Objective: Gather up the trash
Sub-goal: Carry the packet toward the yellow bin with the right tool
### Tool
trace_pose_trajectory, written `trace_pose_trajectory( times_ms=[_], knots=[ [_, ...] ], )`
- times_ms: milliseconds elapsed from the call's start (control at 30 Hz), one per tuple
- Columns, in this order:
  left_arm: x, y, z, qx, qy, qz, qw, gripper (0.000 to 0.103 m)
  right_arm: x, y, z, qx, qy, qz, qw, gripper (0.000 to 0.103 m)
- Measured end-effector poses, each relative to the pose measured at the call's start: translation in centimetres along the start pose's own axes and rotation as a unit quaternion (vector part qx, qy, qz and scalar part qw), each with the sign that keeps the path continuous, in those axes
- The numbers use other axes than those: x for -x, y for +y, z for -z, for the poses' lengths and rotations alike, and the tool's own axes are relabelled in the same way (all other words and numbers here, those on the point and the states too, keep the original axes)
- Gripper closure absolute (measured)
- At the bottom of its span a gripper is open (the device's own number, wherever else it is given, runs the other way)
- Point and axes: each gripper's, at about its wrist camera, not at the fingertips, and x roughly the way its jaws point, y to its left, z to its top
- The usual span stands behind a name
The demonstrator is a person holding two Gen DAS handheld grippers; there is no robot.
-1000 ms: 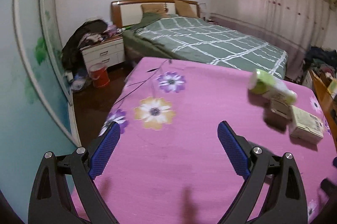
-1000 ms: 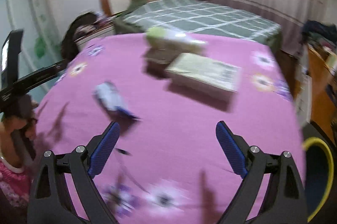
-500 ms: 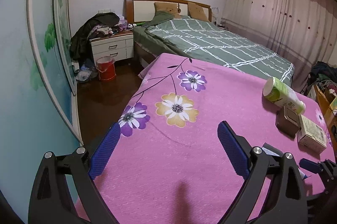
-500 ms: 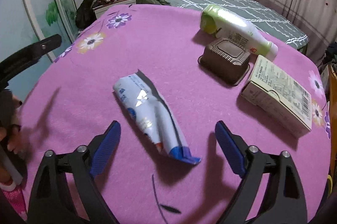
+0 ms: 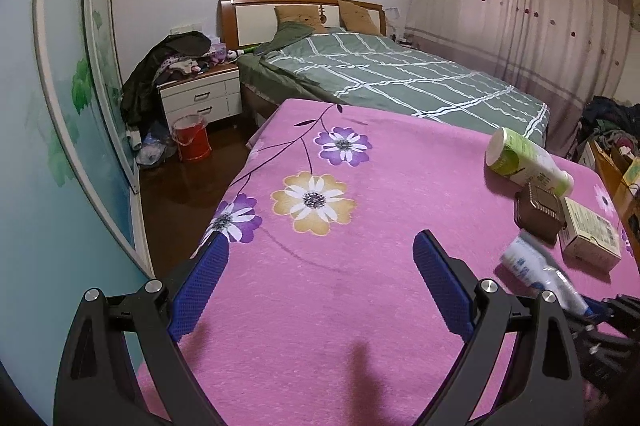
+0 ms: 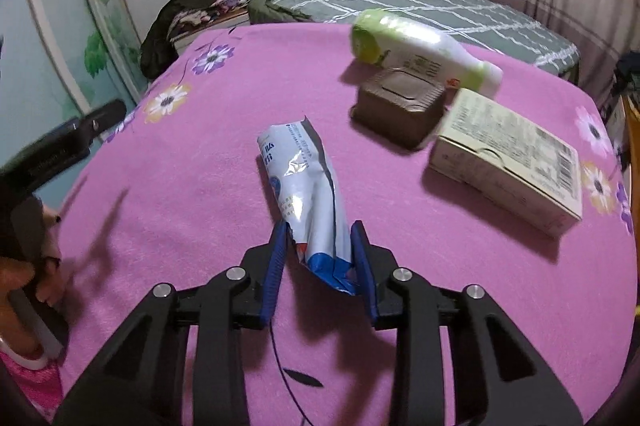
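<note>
A crumpled blue and white wrapper (image 6: 304, 185) lies on the pink flowered cloth (image 6: 200, 193). My right gripper (image 6: 322, 246) is shut on the wrapper's near end, with a blue pad on each side. Behind it lie a brown plastic tray (image 6: 400, 101), a green and white bottle (image 6: 412, 49) on its side and a cream carton (image 6: 508, 157). My left gripper (image 5: 320, 274) is open and empty over the cloth's left part. The wrapper (image 5: 540, 274), tray (image 5: 540, 211), bottle (image 5: 524, 161) and carton (image 5: 592, 234) show at the right of the left wrist view.
A bed with a green checked cover (image 5: 400, 77) stands beyond the table. A white nightstand (image 5: 200, 97) piled with clothes and a red bucket (image 5: 192, 137) are at the left on the dark floor. Curtains (image 5: 520, 25) hang at the right.
My right gripper moved forward and closed on the wrapper's near end. My left gripper's view swung left and pulled back, still open.
</note>
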Motion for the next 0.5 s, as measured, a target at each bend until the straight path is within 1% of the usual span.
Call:
trace_pose_trajectory(
  times_ms=[200,300,367,400,500],
  knots=[
    [0.0,-0.1,0.0,-0.002,0.002,0.002,1.0000,0.011,4.1,-2.6,1.0,-0.031,-0.033,0.024,0.999,0.072],
    [0.1,-0.1,0.0,-0.004,0.001,0.004,1.0000,0.011,6.9,-5.4,2.1,-0.056,-0.051,0.046,0.996,0.072],
    [0.2,-0.2,0.0,-0.005,0.001,0.005,1.0000,0.011,8.9,-7.9,3.3,-0.083,-0.062,0.059,0.993,0.072],
    [0.2,-0.2,0.0,-0.005,0.001,0.005,1.0000,0.011,10.3,-9.8,4.2,-0.104,-0.069,0.072,0.990,0.072],
    [0.2,-0.3,0.0,-0.007,0.001,0.007,0.9999,0.011,12.9,-13.7,6.7,-0.147,-0.081,0.108,0.980,0.072]
  ],
)
